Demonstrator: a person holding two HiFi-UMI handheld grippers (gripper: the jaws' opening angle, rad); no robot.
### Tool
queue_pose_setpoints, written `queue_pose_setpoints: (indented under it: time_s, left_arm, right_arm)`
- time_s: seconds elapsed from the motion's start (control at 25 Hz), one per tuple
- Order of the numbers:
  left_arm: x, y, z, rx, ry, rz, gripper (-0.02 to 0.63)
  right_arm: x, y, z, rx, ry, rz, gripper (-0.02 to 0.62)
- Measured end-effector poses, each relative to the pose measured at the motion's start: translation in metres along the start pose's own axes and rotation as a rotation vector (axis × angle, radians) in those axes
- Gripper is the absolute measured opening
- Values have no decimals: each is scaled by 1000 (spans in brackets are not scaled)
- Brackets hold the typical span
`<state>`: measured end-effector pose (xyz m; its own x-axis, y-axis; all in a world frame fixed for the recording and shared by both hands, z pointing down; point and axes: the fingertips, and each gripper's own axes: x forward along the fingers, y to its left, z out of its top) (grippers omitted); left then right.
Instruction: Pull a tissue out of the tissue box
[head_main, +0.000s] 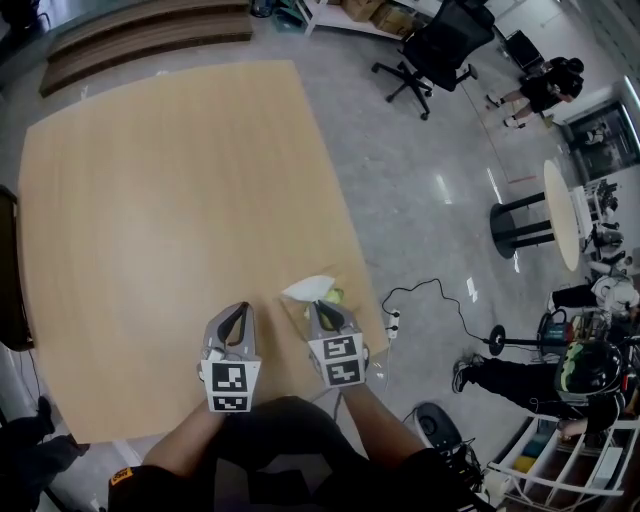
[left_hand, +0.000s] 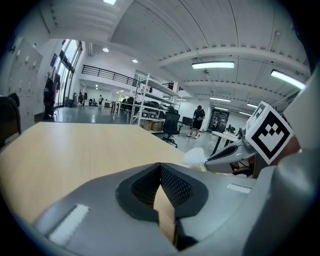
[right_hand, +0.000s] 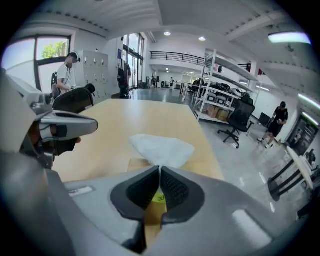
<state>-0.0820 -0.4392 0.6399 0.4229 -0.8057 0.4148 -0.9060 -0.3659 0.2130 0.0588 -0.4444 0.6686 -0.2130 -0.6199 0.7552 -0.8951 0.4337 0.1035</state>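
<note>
Pale wood counter (head_main: 150, 200), tissue box (head_main: 298, 314) near its lower right edge.
Right hand-held gripper (head_main: 321, 304) clenched on the white tissue (head_main: 308, 289) standing up from the box; left hand-held gripper (head_main: 238, 308) clenched over bare counter, just beside.

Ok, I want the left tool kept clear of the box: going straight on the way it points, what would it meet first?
Probably the bare table top: the left tool tilts slightly down toward it, and the tissue sits off to its right.
</note>
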Motion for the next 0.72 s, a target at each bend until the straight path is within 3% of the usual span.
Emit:
queue_pose_setpoints:
  time_s: [0.2,0.44,0.72]
  left_arm:
    - [-12,-8,5,-4,-26,1,18]
    - [-27,-23,18,15,-74,30,18]
    - [-58,-44,14,21,-119,75,18]
  right_arm:
    - [-24,-1,22,88,-130,16,2]
    - [-69,3,56,125,-323,66,2]
    - [-102,23,42,87,-398,122,2]
